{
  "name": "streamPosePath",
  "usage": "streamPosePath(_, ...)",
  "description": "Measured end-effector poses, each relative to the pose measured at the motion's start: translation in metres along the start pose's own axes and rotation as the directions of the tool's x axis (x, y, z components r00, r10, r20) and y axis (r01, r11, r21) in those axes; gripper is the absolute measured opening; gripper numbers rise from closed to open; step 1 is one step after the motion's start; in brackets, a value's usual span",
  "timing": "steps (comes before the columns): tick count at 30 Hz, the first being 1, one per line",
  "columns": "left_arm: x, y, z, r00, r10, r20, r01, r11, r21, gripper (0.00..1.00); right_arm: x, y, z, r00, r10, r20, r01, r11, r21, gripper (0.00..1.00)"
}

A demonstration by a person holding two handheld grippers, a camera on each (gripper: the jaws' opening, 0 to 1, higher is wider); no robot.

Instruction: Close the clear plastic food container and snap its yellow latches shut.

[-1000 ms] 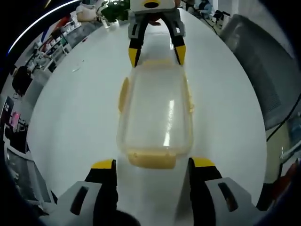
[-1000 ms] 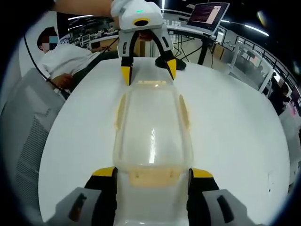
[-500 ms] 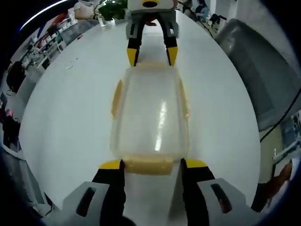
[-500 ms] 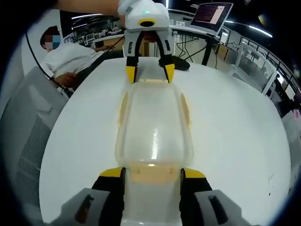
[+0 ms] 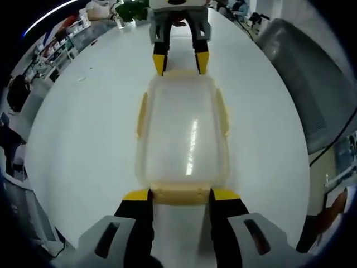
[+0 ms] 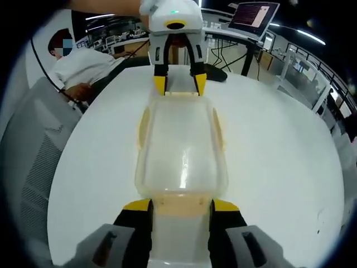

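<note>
The clear plastic container (image 5: 183, 131) (image 6: 179, 145) lies lengthwise on the white table with its lid on. Yellow side latches (image 5: 143, 114) (image 6: 217, 125) stick out from its long edges. My left gripper (image 5: 181, 195) (image 6: 179, 85) has its jaws pressed against both sides of the yellow end latch (image 5: 180, 195) nearest its camera. At the opposite end, my right gripper (image 6: 181, 205) (image 5: 180, 62) is shut the same way on the other yellow end latch (image 6: 179, 207). The two grippers face each other across the container.
The round white table (image 5: 83, 128) (image 6: 279, 156) has open surface on both sides of the container. A grey mesh chair (image 5: 312, 78) (image 6: 28, 167) stands at its edge. A seated person (image 6: 78, 70) and a laptop (image 6: 251, 17) are beyond the far edge.
Both pairs of jaws have narrowed, from standing wide of the container's ends to pressing on the end latches. The grippers have also moved slightly closer to the container.
</note>
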State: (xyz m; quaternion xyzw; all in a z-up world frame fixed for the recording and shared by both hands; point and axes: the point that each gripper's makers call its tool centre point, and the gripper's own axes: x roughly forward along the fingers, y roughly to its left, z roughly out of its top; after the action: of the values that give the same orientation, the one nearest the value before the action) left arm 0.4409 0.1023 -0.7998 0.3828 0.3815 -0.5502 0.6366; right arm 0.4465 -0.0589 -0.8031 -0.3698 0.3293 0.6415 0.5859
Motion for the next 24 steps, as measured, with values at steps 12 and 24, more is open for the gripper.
streamPosePath(12, 0.0003, -0.0008, 0.0006, 1.0, -0.012, 0.012, 0.012, 1.0, 0.009, 0.39, 0.0006, 0.0007, -0.0008, 0.999, 0.005, -0.033, -0.005, 1.0, -0.016, 0.38)
streamPosePath(24, 0.0004, -0.0012, 0.0008, 1.0, -0.004, -0.019, 0.003, 1.0, -0.023, 0.37, -0.0002, 0.0014, -0.0016, 1.0, 0.007, -0.025, -0.007, 1.0, -0.007, 0.35)
